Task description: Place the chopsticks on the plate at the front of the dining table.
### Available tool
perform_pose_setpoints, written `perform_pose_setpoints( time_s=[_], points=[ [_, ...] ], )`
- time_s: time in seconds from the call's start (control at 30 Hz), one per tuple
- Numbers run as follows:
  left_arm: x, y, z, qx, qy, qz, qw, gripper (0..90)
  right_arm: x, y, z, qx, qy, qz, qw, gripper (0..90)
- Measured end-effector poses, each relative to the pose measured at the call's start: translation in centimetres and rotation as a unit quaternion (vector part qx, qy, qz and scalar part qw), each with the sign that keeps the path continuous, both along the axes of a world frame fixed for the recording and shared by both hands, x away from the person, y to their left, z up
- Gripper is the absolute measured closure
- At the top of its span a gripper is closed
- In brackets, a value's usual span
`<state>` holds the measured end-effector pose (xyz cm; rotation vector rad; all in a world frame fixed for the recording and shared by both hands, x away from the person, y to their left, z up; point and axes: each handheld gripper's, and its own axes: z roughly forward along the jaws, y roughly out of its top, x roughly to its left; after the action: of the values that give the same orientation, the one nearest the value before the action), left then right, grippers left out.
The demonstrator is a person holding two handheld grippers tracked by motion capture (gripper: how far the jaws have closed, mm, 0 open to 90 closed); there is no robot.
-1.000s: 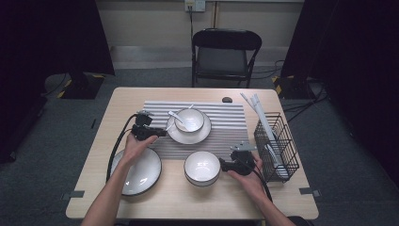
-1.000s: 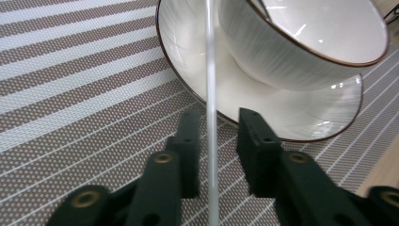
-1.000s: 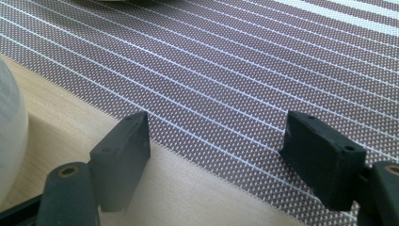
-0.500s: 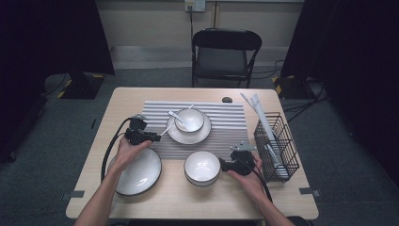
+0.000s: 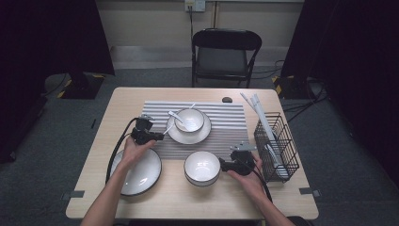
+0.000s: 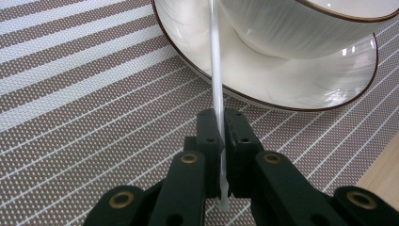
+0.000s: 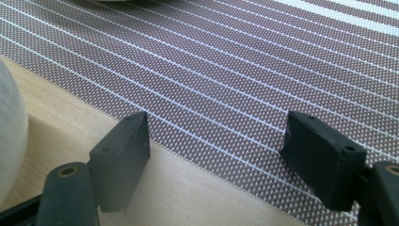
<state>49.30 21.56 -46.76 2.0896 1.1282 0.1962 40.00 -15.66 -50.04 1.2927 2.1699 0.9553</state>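
Note:
A white bowl (image 5: 189, 118) stands on a saucer (image 5: 190, 136) on the striped mat (image 5: 221, 136), with a spoon (image 5: 174, 115) in it. My left gripper (image 5: 159, 136) lies at the saucer's left rim. Its jaws have just been closing and are shut on a thin white spoon handle (image 6: 215, 70), which runs up over the saucer (image 6: 282, 89) toward the bowl (image 6: 291, 28); the left gripper (image 6: 221, 117) sits low over the mat. My right gripper (image 5: 225, 165) rests beside an empty bowl (image 5: 202, 167). The right gripper (image 7: 216, 136) is open over the mat's edge, with nothing between its jaws.
A large white plate (image 5: 141, 172) lies under the left forearm. A black wire basket (image 5: 275, 146) with white utensils (image 5: 259, 110) stands at the table's right. A small dark object (image 5: 227, 99) lies near the far edge, and a black chair (image 5: 226, 52) stands behind.
The left hand has shifted slightly right, toward the saucer's rim. The right hand has stayed where it was beside the empty bowl.

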Motion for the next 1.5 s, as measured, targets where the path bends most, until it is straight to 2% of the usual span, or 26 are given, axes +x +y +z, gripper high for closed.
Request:
perform_pose_setpoints(
  time_s=[0.2,0.23,0.3,0.37,0.53,0.67,0.8,0.83,0.97,1.07,1.13,1.2,1.3,1.4,1.43,1.5],
  points=[
    [-0.1,0.2,0.0,-0.003,0.003,-0.004,1.0000,85.5,0.0,0.0,0.0,0.000,0.000,0.000,1.0000,23.0],
    [0.0,0.2,0.0,-0.006,0.004,-0.003,1.0000,81.3,0.0,0.0,0.0,0.000,0.000,0.000,1.0000,23.0],
    [0.0,0.2,0.0,-0.004,0.002,-0.001,1.0000,79.0,0.0,0.0,0.0,0.000,0.000,0.000,1.0000,23.0],
    [0.0,0.2,-0.1,-0.019,0.003,0.004,0.9998,69.5,0.0,0.0,0.0,0.000,0.000,0.000,1.0000,23.0],
    [-0.2,0.5,0.5,-0.034,-0.002,0.004,0.9994,53.7,0.0,0.0,0.0,0.001,0.001,-0.001,1.0000,22.9],
    [-0.6,0.7,1.1,-0.044,-0.008,0.001,0.9990,43.9,0.0,0.0,0.0,0.000,0.000,0.000,1.0000,22.9],
    [-1.3,0.6,2.0,-0.043,-0.014,-0.008,0.9989,38.3,0.0,0.0,0.0,0.002,0.001,-0.002,1.0000,22.8],
    [-1.6,0.6,2.2,-0.042,-0.020,0.000,0.9989,37.5,0.0,0.0,0.0,0.001,0.000,-0.001,1.0000,22.7],
    [-2.4,1.0,2.9,-0.033,-0.027,-0.007,0.9991,33.6,0.0,0.2,0.0,0.000,0.001,-0.008,1.0000,22.2],
    [-3.5,1.1,3.3,-0.042,-0.052,-0.006,0.9977,30.6,0.0,0.2,0.0,0.000,0.001,-0.009,1.0000,22.2],
    [-3.9,1.1,3.3,-0.041,-0.048,-0.011,0.9979,28.7,0.1,0.2,0.1,-0.002,0.003,-0.007,1.0000,22.2],
    [-4.4,1.0,3.4,-0.028,-0.053,-0.020,0.9980,27.1,0.2,0.2,0.2,-0.001,0.012,-0.010,0.9999,23.8],
    [-5.4,1.0,3.5,-0.039,-0.068,-0.019,0.9968,27.8,0.2,0.3,0.5,-0.006,0.014,-0.009,0.9998,27.9],
    [-6.1,0.9,3.7,-0.021,-0.071,-0.022,0.9970,27.7,0.1,0.4,0.7,-0.001,0.017,-0.002,0.9998,29.0],
    [-6.3,1.0,3.8,-0.027,-0.069,-0.025,0.9970,27.6,0.1,0.4,0.7,-0.003,0.016,-0.001,0.9999,29.7],
    [-6.9,1.1,4.0,-0.028,-0.081,-0.022,0.9961,27.6,0.3,0.4,1.1,0.010,0.023,0.002,0.9997,30.8]
  ],
)
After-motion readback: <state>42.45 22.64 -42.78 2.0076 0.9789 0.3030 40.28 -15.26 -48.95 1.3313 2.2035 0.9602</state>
